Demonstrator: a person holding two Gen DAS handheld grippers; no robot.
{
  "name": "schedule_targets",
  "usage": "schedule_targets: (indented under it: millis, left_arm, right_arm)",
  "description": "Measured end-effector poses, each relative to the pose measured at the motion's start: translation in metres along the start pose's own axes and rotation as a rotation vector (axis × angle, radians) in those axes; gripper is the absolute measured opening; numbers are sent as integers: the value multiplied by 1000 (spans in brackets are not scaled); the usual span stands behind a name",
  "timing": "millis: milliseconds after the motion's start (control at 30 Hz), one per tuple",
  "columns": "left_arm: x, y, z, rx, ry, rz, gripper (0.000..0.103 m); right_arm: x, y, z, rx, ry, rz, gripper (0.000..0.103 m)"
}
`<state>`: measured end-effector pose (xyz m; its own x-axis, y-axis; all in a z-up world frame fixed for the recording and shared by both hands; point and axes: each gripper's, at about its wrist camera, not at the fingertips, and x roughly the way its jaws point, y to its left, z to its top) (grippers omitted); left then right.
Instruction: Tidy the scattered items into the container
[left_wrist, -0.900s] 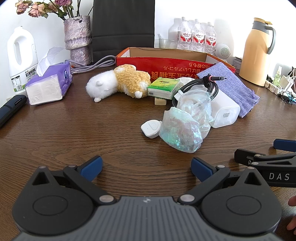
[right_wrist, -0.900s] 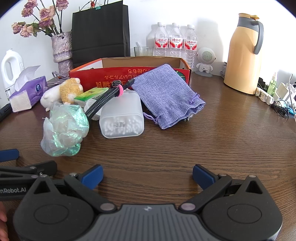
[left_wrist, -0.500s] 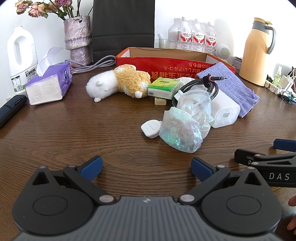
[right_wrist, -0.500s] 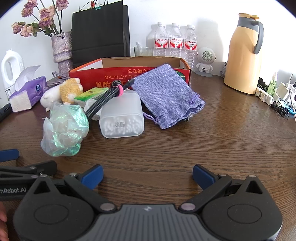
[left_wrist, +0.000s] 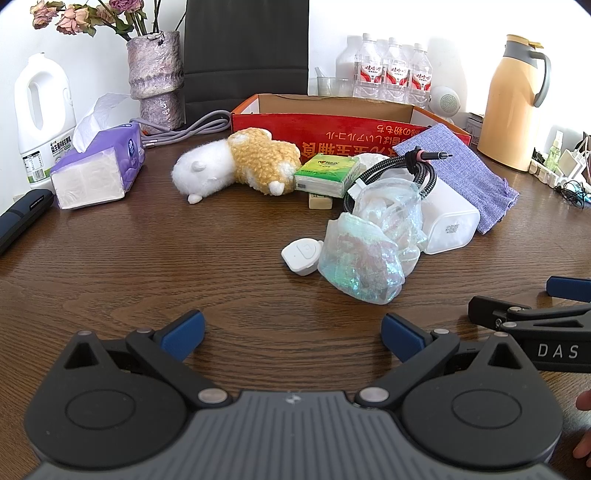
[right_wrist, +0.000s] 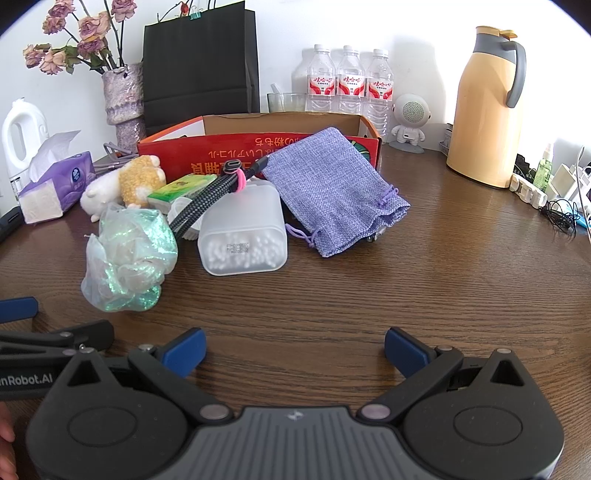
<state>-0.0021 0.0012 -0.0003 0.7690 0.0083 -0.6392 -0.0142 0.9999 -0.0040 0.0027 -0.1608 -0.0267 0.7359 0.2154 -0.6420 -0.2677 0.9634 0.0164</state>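
Observation:
A red cardboard box (left_wrist: 332, 125) (right_wrist: 207, 147) stands open at the back of the wooden table. In front of it lie a white and tan plush toy (left_wrist: 236, 162) (right_wrist: 122, 184), a green tissue pack (left_wrist: 327, 173) (right_wrist: 181, 188), a braided cable (left_wrist: 417, 166) (right_wrist: 210, 195), a frosted box of cotton swabs (left_wrist: 447, 218) (right_wrist: 242, 232), an iridescent plastic bag (left_wrist: 369, 254) (right_wrist: 129, 258), a small white device (left_wrist: 301, 255) and a purple pouch (left_wrist: 461, 166) (right_wrist: 332, 192). My left gripper (left_wrist: 291, 332) and right gripper (right_wrist: 295, 350) hover open over bare wood, short of the pile, with nothing between their fingers.
A purple tissue box (left_wrist: 96, 170), a white jug (left_wrist: 40, 118), a vase of dried flowers (left_wrist: 155, 85) and a black bag (right_wrist: 199, 70) stand at the back left. Water bottles (right_wrist: 343, 85), a small robot-shaped speaker (right_wrist: 408, 122), a tan thermos (right_wrist: 484, 107) and chargers (right_wrist: 561, 184) stand at the back right.

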Motion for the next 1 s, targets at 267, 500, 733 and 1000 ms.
schedule_targets:
  millis: [267,500,733,1000]
  left_arm:
    - [0,0,0,0,0,1,103]
    - [0,0,0,0,0,1,103]
    - [0,0,0,0,0,2,103]
    - [0,0,0,0,0,3,103]
  right_arm:
    - [0,0,1,-1,0,1,103]
    - [0,0,1,-1,0,2,103]
    - [0,0,1,-5,2,7,103]
    - [0,-1,2,-6,3,9,103]
